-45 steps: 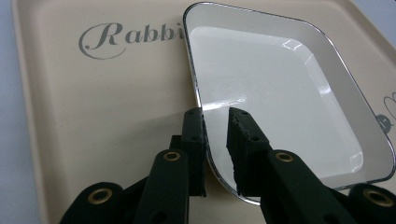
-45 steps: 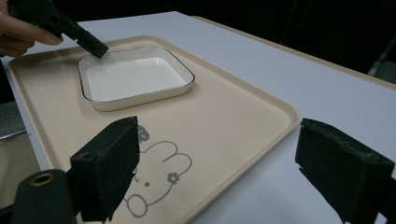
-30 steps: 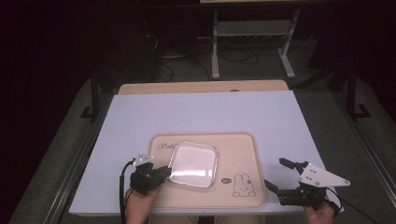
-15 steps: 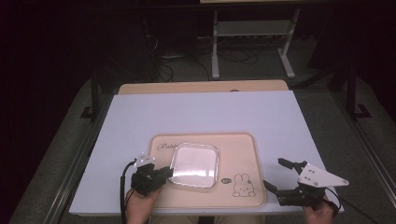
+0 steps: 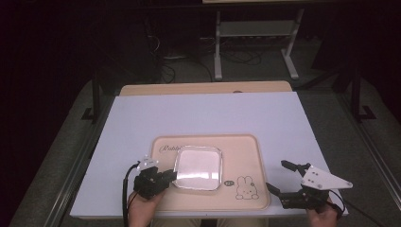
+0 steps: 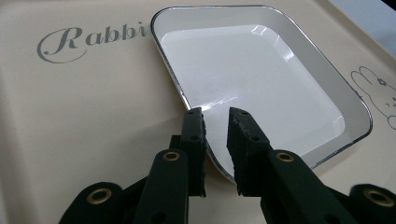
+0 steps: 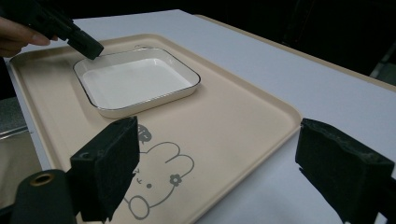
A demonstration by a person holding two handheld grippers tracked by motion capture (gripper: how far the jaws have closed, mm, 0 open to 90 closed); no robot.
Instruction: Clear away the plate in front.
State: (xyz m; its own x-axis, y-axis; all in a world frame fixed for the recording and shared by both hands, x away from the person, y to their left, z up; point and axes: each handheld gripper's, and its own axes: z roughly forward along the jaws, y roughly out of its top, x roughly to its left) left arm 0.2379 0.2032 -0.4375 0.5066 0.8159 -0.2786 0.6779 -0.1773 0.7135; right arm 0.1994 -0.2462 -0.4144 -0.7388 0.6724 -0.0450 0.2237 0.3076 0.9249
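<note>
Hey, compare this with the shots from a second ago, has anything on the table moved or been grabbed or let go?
Nothing has visibly changed. The left gripper still sits at the near left corner of the white square dish, jaws narrowly apart astride its rim; whether the pads press on it cannot be told. The right gripper stays wide open at the beige tray's right edge. Dish and tray lie as before.

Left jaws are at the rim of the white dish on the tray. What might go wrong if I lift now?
1. The left gripper straddles just one thin edge of the white square dish with a dark rim line, and a gap shows between the jaws; the glossy rim may slip or the dish may tip.
2. The dish sits on the beige plastic tray with a rabbit drawing; dragging could shift the tray.
3. The right gripper stands open off the tray's right side, giving no support.
</note>
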